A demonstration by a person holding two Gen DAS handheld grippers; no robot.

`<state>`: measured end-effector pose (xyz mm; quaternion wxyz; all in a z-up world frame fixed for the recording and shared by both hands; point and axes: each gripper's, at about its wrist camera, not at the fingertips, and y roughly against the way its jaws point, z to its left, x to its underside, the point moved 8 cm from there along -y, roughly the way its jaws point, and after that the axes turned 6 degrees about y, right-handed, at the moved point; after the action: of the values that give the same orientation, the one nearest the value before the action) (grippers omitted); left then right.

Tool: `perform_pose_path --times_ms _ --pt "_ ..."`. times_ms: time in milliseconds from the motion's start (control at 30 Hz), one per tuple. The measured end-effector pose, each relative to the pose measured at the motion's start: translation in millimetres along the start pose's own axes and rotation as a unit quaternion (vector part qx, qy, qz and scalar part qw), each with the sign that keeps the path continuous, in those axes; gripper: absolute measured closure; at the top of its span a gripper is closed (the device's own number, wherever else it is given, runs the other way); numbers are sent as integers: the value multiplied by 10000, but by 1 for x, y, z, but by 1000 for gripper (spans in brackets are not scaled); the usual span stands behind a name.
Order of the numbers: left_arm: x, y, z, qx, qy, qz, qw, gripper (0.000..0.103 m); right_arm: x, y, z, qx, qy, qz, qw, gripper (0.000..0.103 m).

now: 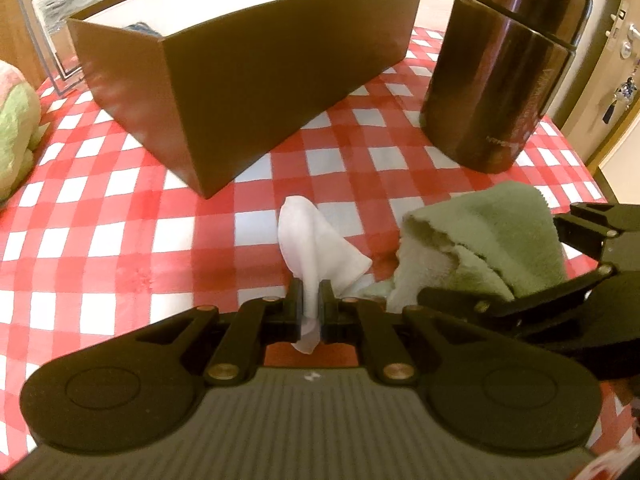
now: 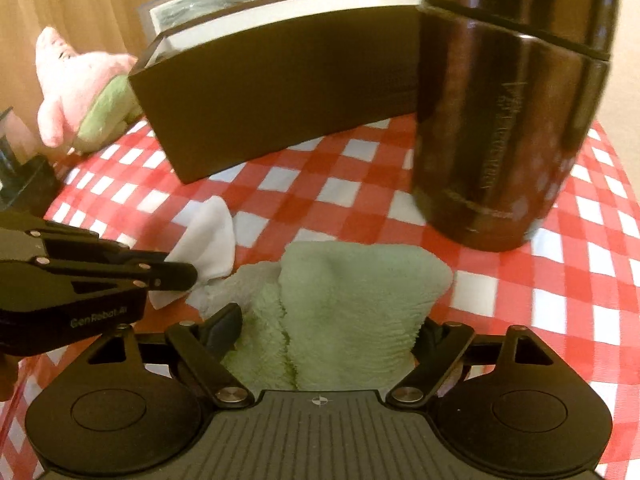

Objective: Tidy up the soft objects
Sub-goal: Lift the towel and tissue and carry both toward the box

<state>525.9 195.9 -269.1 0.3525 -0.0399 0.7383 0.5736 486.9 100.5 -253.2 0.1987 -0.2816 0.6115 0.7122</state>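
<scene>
My left gripper (image 1: 310, 288) is shut on a small white cloth (image 1: 312, 236), which sticks up from between its pads just above the checked tablecloth (image 1: 120, 240). Beside it on the right lies a bunched green towel (image 1: 500, 232). My right gripper (image 2: 326, 328) stands wide open around the green towel (image 2: 352, 292), one finger on each side; the right finger is mostly hidden by the fabric. The towel rests on the table. The left gripper (image 2: 192, 274) and white cloth (image 2: 212, 236) show at the left of the right wrist view. A pink and green plush toy (image 2: 76, 84) lies at the far left.
A dark brown open box (image 1: 240, 92) stands behind the cloths, with something dark blue just showing inside. A tall dark flask (image 1: 504, 60) stands right of it, close behind the towel. A clear picture frame (image 1: 52, 12) leans behind the box. The table edge runs at the right.
</scene>
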Motion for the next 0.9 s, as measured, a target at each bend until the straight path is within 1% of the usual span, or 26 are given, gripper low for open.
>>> perform_pose_path --times_ms 67,200,267,333,367,400,533,633,900 --pt "1 1 3 -25 16 9 10000 96 2 -3 8 136 237 17 9996 15" --pt "5 4 7 -78 27 14 10000 96 8 -6 19 298 585 1 9978 15" --pt "7 5 8 -91 44 19 9999 96 9 -6 17 263 516 10 9983 20" --pt "9 8 9 -97 57 23 9999 96 9 -4 18 223 542 -10 9983 33" --pt "10 9 9 -99 61 29 9999 96 8 -3 19 211 575 -18 9981 35" --pt "12 10 9 -100 61 39 9999 96 8 -2 20 182 591 -14 9981 40" --pt "18 15 10 -98 70 90 9999 96 7 0 24 147 603 7 9981 50" --pt "23 20 10 -69 100 131 9998 96 8 3 26 98 604 35 9981 55" --pt "36 39 11 -83 152 149 9997 97 14 14 26 -147 308 140 9993 60"
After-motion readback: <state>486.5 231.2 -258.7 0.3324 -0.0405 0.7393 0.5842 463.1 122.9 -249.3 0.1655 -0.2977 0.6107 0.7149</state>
